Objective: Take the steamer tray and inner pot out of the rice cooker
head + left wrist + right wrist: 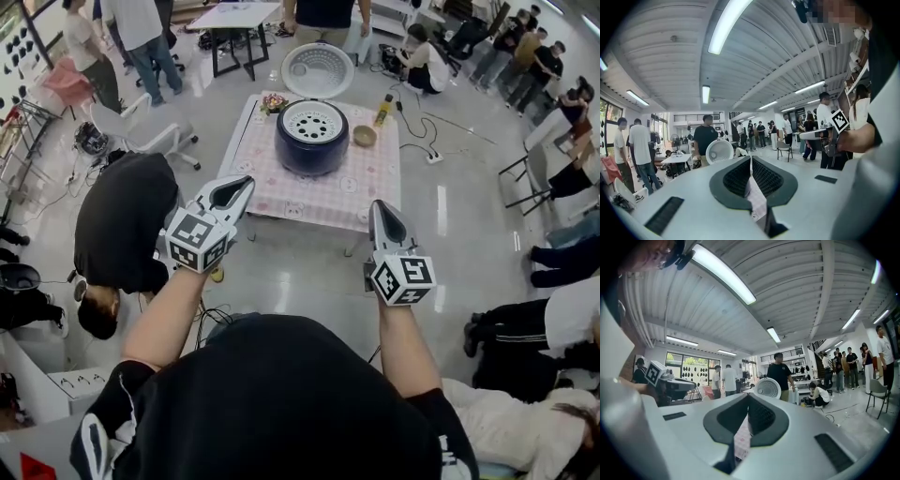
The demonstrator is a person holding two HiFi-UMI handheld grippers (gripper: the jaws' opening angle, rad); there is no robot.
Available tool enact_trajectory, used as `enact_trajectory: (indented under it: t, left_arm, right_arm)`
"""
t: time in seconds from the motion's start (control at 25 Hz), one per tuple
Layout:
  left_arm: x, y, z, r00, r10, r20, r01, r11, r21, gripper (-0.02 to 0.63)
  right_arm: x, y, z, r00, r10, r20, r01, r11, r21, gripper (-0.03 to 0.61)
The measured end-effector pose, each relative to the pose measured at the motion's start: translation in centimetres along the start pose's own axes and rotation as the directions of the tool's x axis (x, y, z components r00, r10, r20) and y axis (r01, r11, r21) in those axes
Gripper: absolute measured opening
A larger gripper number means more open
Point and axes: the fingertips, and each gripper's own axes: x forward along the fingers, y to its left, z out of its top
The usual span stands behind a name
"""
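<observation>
The rice cooker [312, 148] stands open on the worktop [370, 192] so its steamer tray [313, 120] can be reached; the inner pot probably hides underneath. Left gripper [244, 185] and right gripper [377, 207] are far back, jaws closed and empty.

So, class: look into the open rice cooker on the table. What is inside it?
A white steamer tray with holes fills the mouth of the rice cooker. Whatever lies under the tray is covered by it and cannot be seen from above.
</observation>
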Motion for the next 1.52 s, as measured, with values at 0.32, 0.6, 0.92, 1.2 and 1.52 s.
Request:
enact_trajectory:
  t: [0.32, 0.6, 0.92, 1.2, 1.52]
  left_arm:
    - [1.6, 1.0, -3.7, 0.999, -0.002, -0.052, 0.000, 0.999, -0.051, 0.034]
    - [3.5, 4.8, -6.2, 0.999, 0.007, -0.053, -0.012, 0.996, -0.094, 0.034]
    - [9.8, 11.1, -8.8, 0.998, -0.043, -0.049, 0.035, 0.987, -0.157, 0.034]
    - [13.8, 16.9, -12.0, 0.993, -0.088, -0.080, 0.071, 0.979, -0.191, 0.034]
    - [17.3, 22.2, -12.9, 0.989, -0.125, -0.079, 0.108, 0.975, -0.196, 0.034]
  right_arm:
    - [0.4, -1.9, -2.9, 0.999, 0.002, -0.041, 0.000, 0.999, 0.036, 0.008]
    - [2.7, -3.2, -4.3, 0.995, -0.028, -0.091, 0.031, 0.999, 0.034, 0.008]
    - [10.0, -4.1, -6.1, 0.986, -0.063, -0.157, 0.067, 0.998, 0.020, 0.008]
    - [15.7, -5.5, -7.4, 0.971, -0.124, -0.202, 0.128, 0.992, 0.005, 0.009]
    - [22.2, -4.9, -7.5, 0.966, -0.135, -0.221, 0.137, 0.991, -0.008, 0.014]
